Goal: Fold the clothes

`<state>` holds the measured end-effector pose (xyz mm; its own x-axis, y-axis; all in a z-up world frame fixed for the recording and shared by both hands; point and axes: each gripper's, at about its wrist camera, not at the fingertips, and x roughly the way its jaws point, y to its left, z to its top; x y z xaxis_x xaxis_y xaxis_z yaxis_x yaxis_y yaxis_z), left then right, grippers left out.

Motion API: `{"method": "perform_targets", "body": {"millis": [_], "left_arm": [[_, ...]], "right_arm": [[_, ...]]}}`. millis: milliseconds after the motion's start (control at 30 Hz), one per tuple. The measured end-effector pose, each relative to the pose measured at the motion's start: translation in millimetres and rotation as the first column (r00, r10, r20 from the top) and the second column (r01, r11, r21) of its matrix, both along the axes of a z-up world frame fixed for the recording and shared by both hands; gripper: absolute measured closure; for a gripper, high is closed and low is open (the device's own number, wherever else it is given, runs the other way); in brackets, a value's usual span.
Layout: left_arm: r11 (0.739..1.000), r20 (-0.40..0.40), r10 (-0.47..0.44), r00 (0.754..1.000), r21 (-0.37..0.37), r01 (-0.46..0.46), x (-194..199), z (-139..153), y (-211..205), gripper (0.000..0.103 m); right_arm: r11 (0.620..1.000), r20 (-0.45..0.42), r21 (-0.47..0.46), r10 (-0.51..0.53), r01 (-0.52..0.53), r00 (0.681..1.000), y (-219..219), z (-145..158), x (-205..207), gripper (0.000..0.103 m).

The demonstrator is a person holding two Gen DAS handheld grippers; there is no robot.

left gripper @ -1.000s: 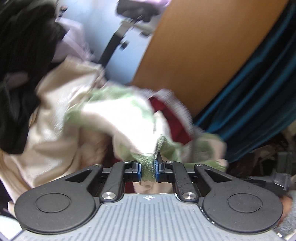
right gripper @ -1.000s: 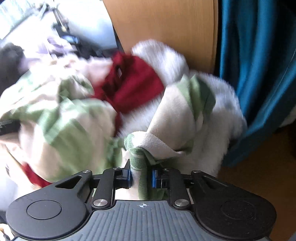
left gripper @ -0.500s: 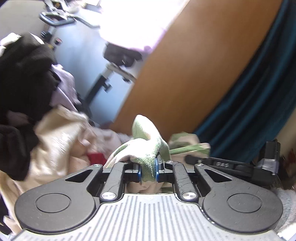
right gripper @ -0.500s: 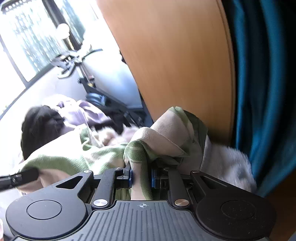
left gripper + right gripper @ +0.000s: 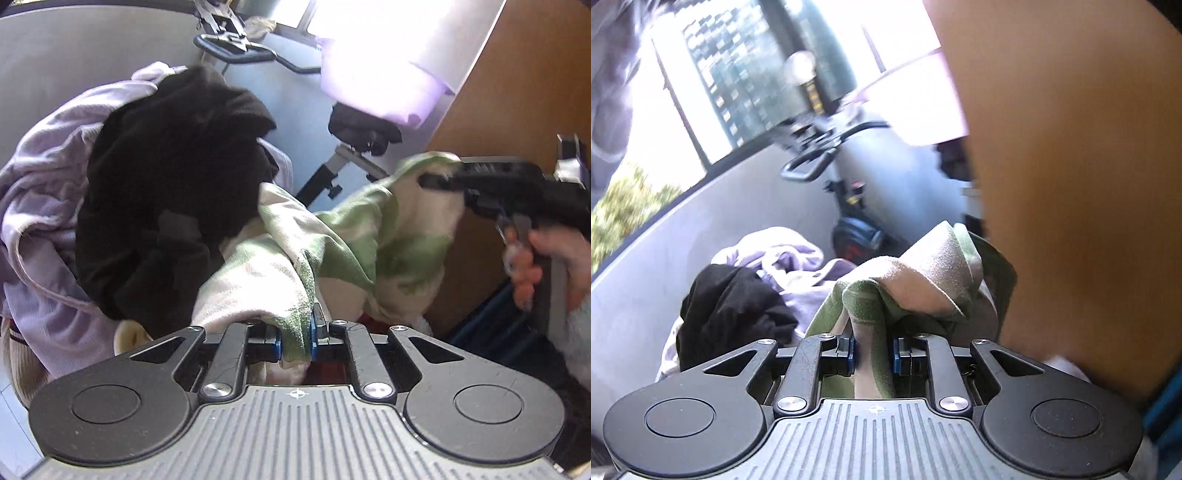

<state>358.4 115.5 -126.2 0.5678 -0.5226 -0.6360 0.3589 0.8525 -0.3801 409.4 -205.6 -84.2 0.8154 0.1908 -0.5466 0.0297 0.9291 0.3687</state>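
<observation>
Orange-brown panel (image 5: 1082, 184): smooth, flat wood-look board, filling the right side of both views; its straight edge runs down just beside the raised cloth, so there is little room on that side.
Grey wall (image 5: 701, 229): plain and matt, behind the pile of clothes, with a bright window (image 5: 738, 66) above it.
Exercise bike (image 5: 258, 55): black handlebar and saddle on a metal frame, standing behind the clothes, between the wall and the panel.
Lilac garment (image 5: 40, 184): soft, crumpled knit, lying at the left of the heap with a rolled hem edge.
Black garment (image 5: 166, 199): thick, fuzzy, bunched in a mound on top of the lilac one and touching the towel.
Towel (image 5: 351, 240): fluffy terry cloth, cream with green stripes; held up between the two tongs, its middle sagging in loose folds just beside the black mound.
Left gripper (image 5: 295, 341): narrow, clamped on a green-edged fold of the towel; the cloth spills over the left finger.
Right gripper (image 5: 873, 354): closed on a thick bunched fold, with cloth filling the gap between the blue pads (image 5: 851, 356); in the left view it is blurred, at the towel's far top corner.
Hand (image 5: 554, 266): wrapped round the right tool's handle, at the right edge.
Blue curtain (image 5: 491, 332): pleated folds, low at the right, under the hand.
</observation>
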Motion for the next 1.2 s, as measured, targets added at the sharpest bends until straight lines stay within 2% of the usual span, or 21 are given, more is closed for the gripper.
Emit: {"method": "perform_targets", "body": {"millis": [133,233,333,433,567,633,700,733,800,867,900,967,1033,1133,1200], "left_arm": [[0.998,-0.127,-0.063,0.99,0.002,0.064,-8,-43,-14,0.089],[0.996,-0.215,-0.088,0.973,0.013,0.093,-11,-76,-20,0.089],[0.997,-0.222,-0.055,0.974,0.031,0.064,-8,-87,-19,0.089],[0.998,-0.227,-0.035,0.973,0.041,0.046,-1,-93,-19,0.089],[0.996,-0.271,-0.005,0.962,0.088,0.03,15,-110,-25,0.086],[0.996,-0.318,0.033,0.948,0.085,-0.006,23,-118,-24,0.085],[0.997,-0.333,0.029,0.942,0.077,-0.004,27,-122,-25,0.082],[0.996,-0.336,0.026,0.941,0.089,0.005,28,-123,-28,0.08],[0.993,-0.343,0.019,0.939,0.114,0.022,31,-125,-34,0.077],[0.992,-0.354,0.017,0.935,0.122,0.029,32,-126,-38,0.067],[0.993,-0.361,0.018,0.932,0.117,0.026,33,-125,-40,0.063],[0.994,-0.358,-0.001,0.934,0.099,0.039,31,-120,-44,0.039],[0.992,-0.336,-0.017,0.942,0.109,0.057,24,-113,-47,0.025],[0.989,-0.312,-0.029,0.95,0.127,0.072,18,-105,-51,0.017],[0.989,-0.312,-0.016,0.95,0.137,0.061,19,-104,-52,0.015]], "right_arm": [[0.998,-0.058,-0.036,0.057,-0.059,0.997,29,-27,44,0.088],[0.994,-0.079,-0.047,0.092,-0.096,0.993,47,-44,63,0.088],[0.99,-0.069,-0.046,0.13,-0.133,0.989,64,-53,75,0.088],[0.989,-0.023,-0.01,0.148,-0.149,0.989,72,-54,80,0.088],[0.992,-0.052,-0.05,0.116,-0.118,0.992,71,-72,87,0.087],[0.992,-0.095,-0.037,0.115,-0.119,0.989,69,-86,90,0.082],[0.992,-0.134,-0.004,0.127,-0.128,0.983,66,-98,90,0.062],[0.991,-0.142,0.018,0.134,-0.132,0.981,65,-101,88,0.057],[0.992,-0.144,0.006,0.125,-0.125,0.982,65,-103,81,0.035],[0.994,-0.147,-0.017,0.105,-0.109,0.983,59,-103,77,0.024],[0.995,-0.15,-0.027,0.095,-0.1,0.984,55,-103,74,0.024],[0.997,-0.146,-0.004,0.071,-0.073,0.987,40,-103,67,0.024],[0.998,-0.119,0.055,0.047,-0.04,0.992,18,-99,54,0.024],[0.992,-0.093,0.127,-0.007,0.019,0.996,-17,-97,30,0.024],[0.993,-0.118,0.111,-0.034,0.047,0.992,-34,-107,14,0.024]]}}
